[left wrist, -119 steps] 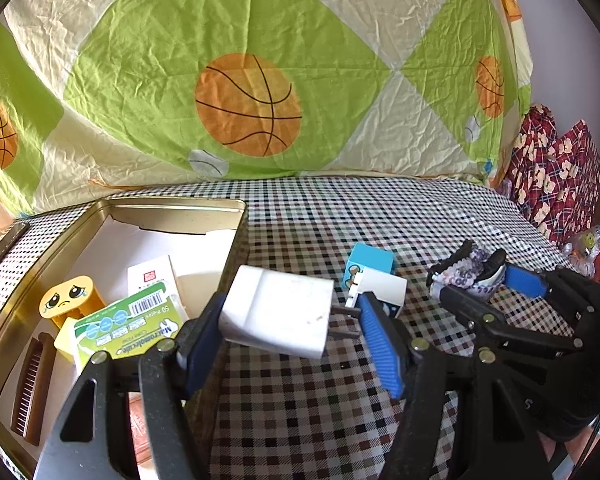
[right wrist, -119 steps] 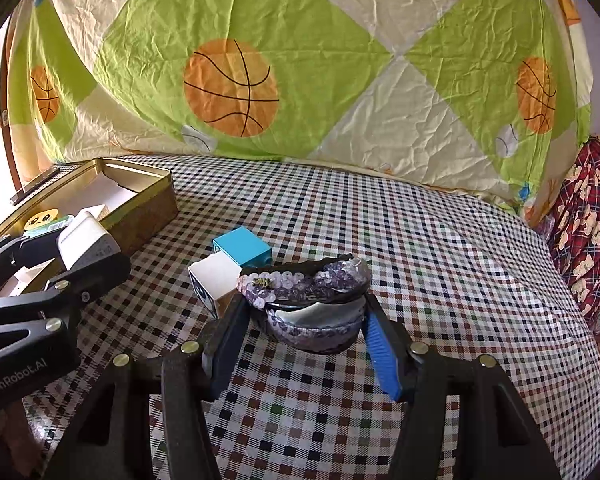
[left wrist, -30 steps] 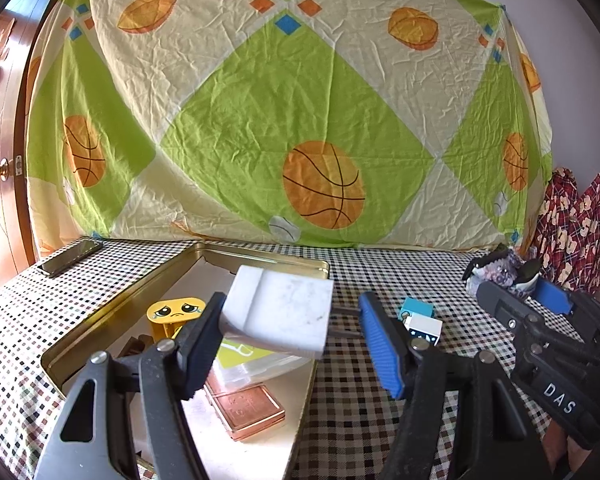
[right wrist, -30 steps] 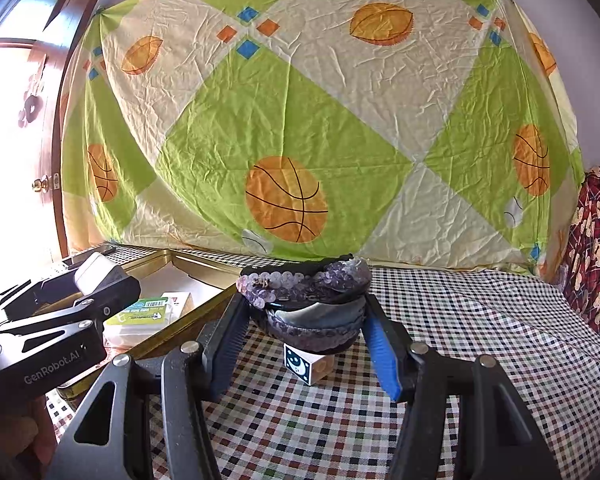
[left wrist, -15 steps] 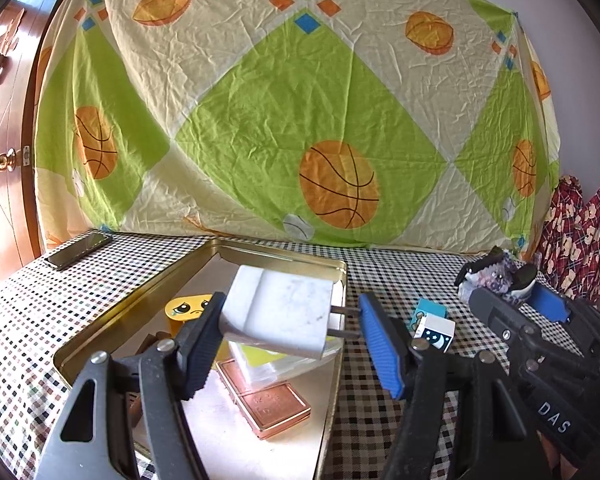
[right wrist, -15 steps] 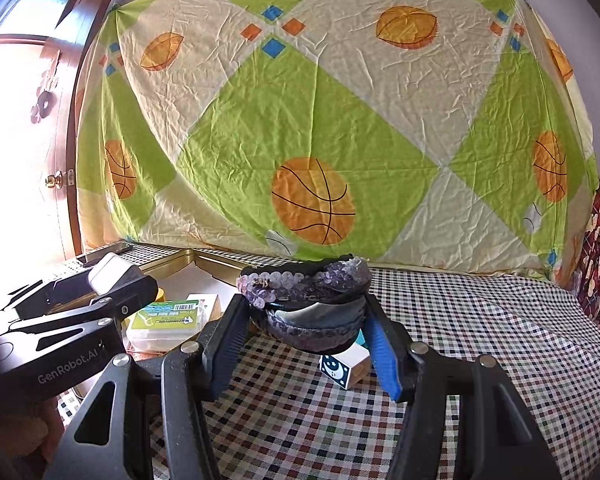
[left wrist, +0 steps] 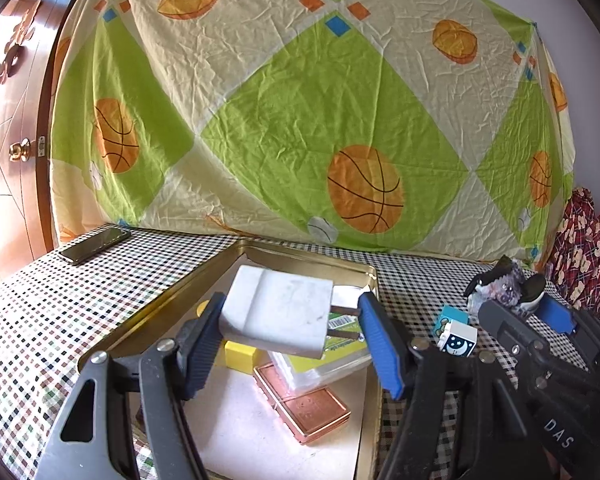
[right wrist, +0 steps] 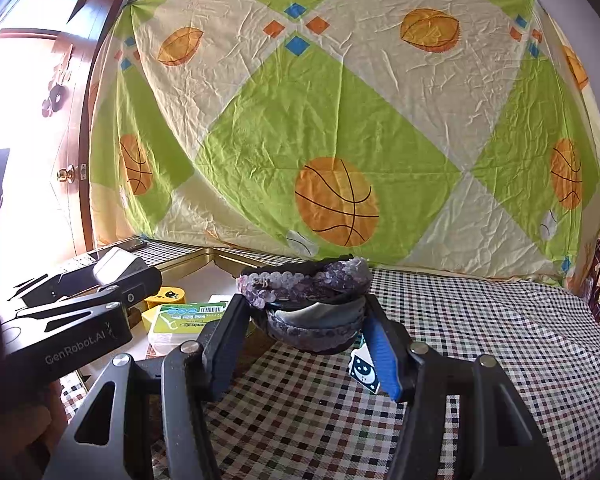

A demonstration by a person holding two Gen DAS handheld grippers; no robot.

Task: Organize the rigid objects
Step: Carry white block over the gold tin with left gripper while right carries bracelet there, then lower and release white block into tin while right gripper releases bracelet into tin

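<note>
My left gripper [left wrist: 290, 336] is shut on a white plug-in charger [left wrist: 278, 314], its prongs against the blue right pad, held above the gold metal tin [left wrist: 156, 320]. The tin holds a copper compact [left wrist: 304, 402], a green-labelled clear box [left wrist: 332, 354] and a yellow block [left wrist: 240, 354]. My right gripper [right wrist: 304, 328] is shut on a purple sequined headband [right wrist: 306, 280], held above the checked cloth beside the tin's right side [right wrist: 204, 258]. The right gripper with the headband also shows in the left wrist view [left wrist: 508, 288]. The left gripper shows in the right wrist view [right wrist: 100, 296].
A small white cube with a moon print [left wrist: 458, 340] and a teal cube [left wrist: 446, 318] sit on the checked tablecloth [left wrist: 80, 296] right of the tin. A black phone [left wrist: 94, 245] lies at the far left. A basketball-print sheet [left wrist: 300, 120] hangs behind. A wooden door [left wrist: 4, 120] is at left.
Both grippers have moved left and a little lower with their loads. The charger now hangs over the middle of the tin, and the headband is nearer the tin's right edge.
</note>
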